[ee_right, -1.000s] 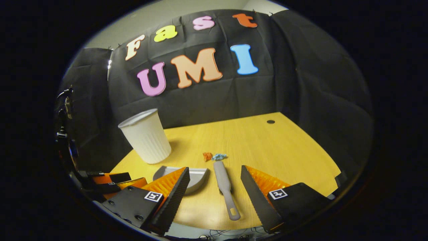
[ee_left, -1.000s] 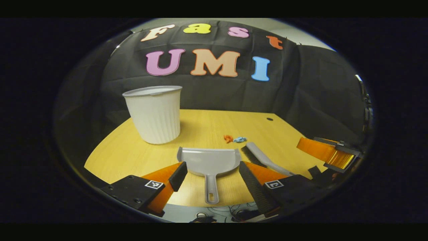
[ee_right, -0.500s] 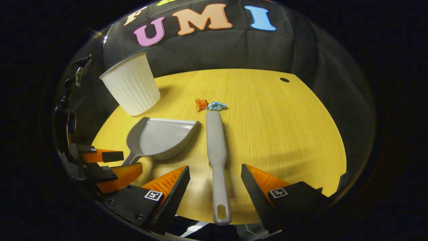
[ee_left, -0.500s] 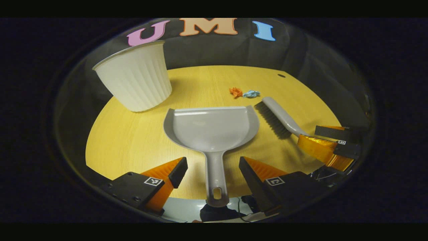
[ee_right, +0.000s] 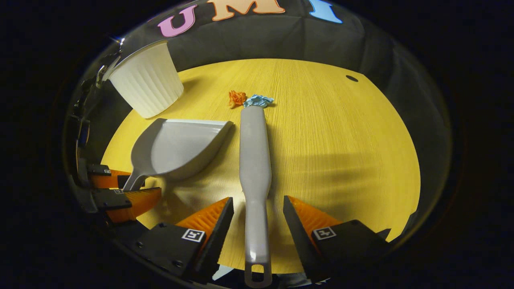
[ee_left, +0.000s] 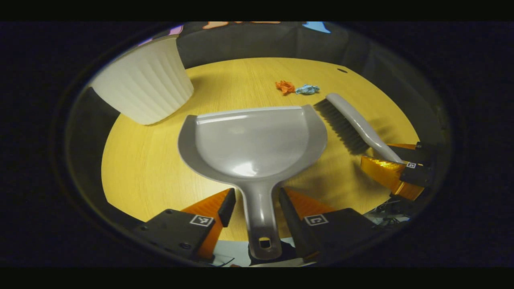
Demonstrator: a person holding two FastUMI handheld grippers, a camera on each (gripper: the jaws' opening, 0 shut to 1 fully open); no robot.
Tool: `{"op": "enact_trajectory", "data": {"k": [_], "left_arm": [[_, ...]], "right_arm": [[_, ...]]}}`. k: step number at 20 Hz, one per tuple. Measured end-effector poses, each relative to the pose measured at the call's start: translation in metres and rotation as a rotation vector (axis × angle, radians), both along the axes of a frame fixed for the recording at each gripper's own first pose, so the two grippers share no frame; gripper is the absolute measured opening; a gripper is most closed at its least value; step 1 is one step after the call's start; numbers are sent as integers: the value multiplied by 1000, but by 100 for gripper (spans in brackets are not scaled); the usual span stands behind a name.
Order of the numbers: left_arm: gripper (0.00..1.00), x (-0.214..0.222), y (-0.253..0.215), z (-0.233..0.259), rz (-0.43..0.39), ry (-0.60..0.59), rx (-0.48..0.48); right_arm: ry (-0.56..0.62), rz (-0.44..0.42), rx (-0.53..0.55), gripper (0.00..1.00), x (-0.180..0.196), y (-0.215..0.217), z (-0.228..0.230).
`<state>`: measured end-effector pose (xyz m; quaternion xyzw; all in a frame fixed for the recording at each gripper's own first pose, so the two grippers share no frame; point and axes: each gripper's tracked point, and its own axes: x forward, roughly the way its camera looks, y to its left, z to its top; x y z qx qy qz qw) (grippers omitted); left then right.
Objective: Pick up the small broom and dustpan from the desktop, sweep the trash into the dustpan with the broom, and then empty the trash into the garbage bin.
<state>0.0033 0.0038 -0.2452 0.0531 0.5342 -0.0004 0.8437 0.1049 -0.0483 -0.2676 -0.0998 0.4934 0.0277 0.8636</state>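
Your left gripper (ee_left: 253, 202) straddles the dustpan (ee_left: 253, 140) handle, jaws apart, contact unclear. Right gripper (ee_right: 257, 208) likewise around the broom (ee_right: 253, 160). Trash (ee_right: 251, 99) beyond; bin (ee_left: 144, 80) top cropped.

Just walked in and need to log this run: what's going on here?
A person holds two grippers over a wooden desk. The left gripper straddles the dustpan handle, the right gripper the broom handle; both sets of jaws are open, nothing gripped yet. Orange trash and blue trash lie beyond the broom, the white bin at the back left.
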Motion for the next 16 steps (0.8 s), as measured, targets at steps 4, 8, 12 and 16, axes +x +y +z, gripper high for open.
{"op": "enact_trajectory", "data": {"k": [4, 8, 12, 16], "left_arm": [[34, -6, 1, -2, 18, 40, -2], [27, -1, -3, -2, 14, -19, -47], [24, -2, -8, 5, 20, -60, -108], [24, 4, -8, 15, 25, -115, -120]], "right_arm": [[54, -3, 1, 30, -1, 1, -6], [65, 24, 33, 26, -1, 3, -2], [37, 22, 62, 23, 4, 1, -1], [-13, 22, 100, 23, 4, -6, 20]]}}
